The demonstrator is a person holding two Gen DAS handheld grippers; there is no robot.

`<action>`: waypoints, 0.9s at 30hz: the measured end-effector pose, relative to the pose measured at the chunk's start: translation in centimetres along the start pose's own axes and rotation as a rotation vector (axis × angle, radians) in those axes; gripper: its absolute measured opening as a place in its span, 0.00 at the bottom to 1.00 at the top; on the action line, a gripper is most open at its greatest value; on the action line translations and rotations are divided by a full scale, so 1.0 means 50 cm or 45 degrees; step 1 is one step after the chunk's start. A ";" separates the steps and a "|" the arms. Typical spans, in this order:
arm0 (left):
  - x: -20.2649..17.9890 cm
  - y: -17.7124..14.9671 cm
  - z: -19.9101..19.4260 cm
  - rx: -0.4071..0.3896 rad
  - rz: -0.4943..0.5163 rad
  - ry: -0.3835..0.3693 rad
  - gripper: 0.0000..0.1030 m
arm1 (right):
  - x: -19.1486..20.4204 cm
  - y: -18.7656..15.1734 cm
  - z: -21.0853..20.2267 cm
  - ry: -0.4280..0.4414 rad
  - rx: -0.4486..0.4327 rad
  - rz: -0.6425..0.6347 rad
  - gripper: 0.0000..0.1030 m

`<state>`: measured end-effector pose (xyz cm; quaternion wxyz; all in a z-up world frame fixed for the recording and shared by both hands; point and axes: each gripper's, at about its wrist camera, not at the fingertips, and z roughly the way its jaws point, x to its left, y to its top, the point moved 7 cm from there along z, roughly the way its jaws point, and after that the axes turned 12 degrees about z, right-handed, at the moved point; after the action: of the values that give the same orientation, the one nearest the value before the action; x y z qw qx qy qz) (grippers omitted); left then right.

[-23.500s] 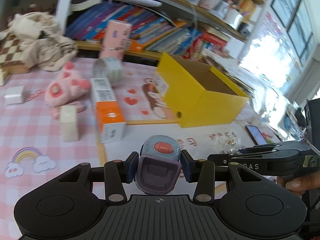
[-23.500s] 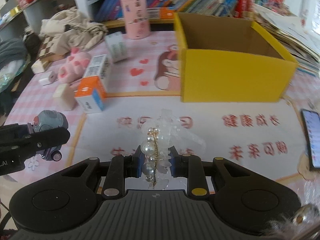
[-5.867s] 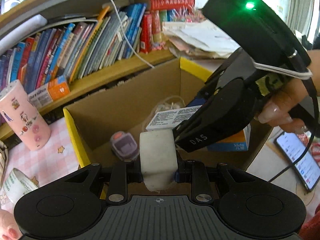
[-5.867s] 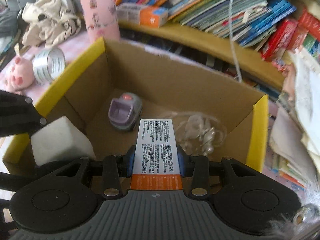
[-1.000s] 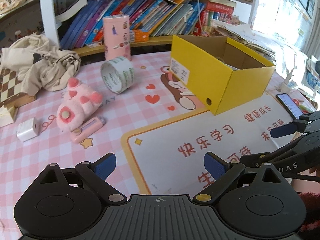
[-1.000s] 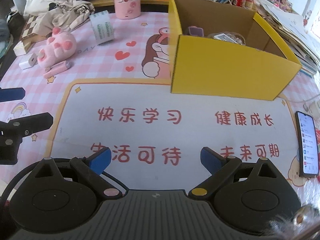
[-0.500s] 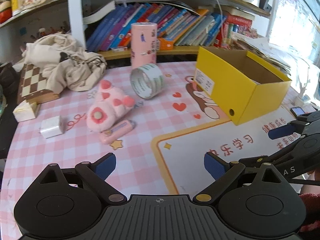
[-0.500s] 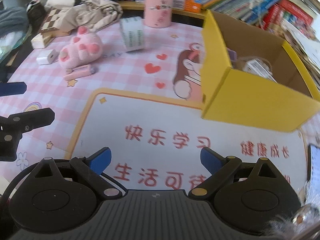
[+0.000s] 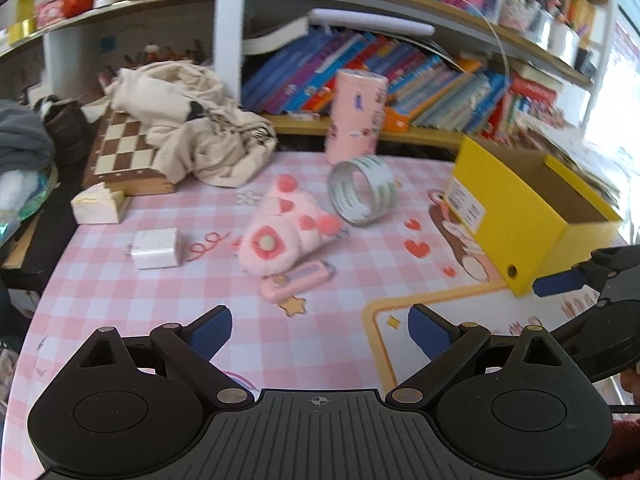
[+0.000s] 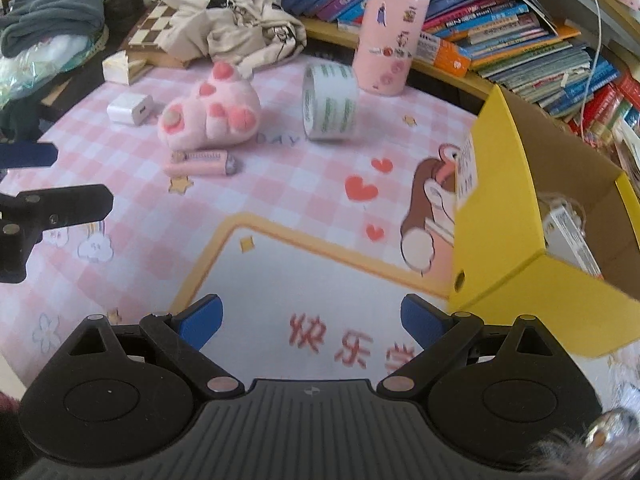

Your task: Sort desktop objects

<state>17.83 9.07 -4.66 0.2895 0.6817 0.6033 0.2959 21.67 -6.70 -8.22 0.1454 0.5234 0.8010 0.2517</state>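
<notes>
plush paw: fuzzy pink cloth
tape roll: glossy clear plastic
yellow box: matt cardboard, raw brown inside
charger: smooth white plastic
desk: cover smooth, probably vinyl
chessboard: wood

You see the plush paw in the middle of the desk. The tape roll sits right of it, the charger left, the box far right.

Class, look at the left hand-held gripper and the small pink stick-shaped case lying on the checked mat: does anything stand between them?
Nothing visible does. The left hand-held gripper is open, and only bare checked mat lies between it and the pink case. The plush paw sits just beyond the case, not in front of it.
</notes>
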 end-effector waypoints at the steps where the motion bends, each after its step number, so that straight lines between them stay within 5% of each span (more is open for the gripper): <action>1: 0.006 0.000 0.003 -0.002 -0.013 0.013 0.94 | 0.002 0.007 0.004 0.004 -0.004 0.003 0.94; 27: 0.105 -0.009 0.115 0.112 -0.061 0.140 0.94 | 0.097 0.154 0.143 0.165 -0.013 -0.042 0.93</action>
<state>22.39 14.12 -8.48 0.2327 0.6619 0.6468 0.2990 29.12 2.02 -9.72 0.1001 0.4919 0.8160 0.2867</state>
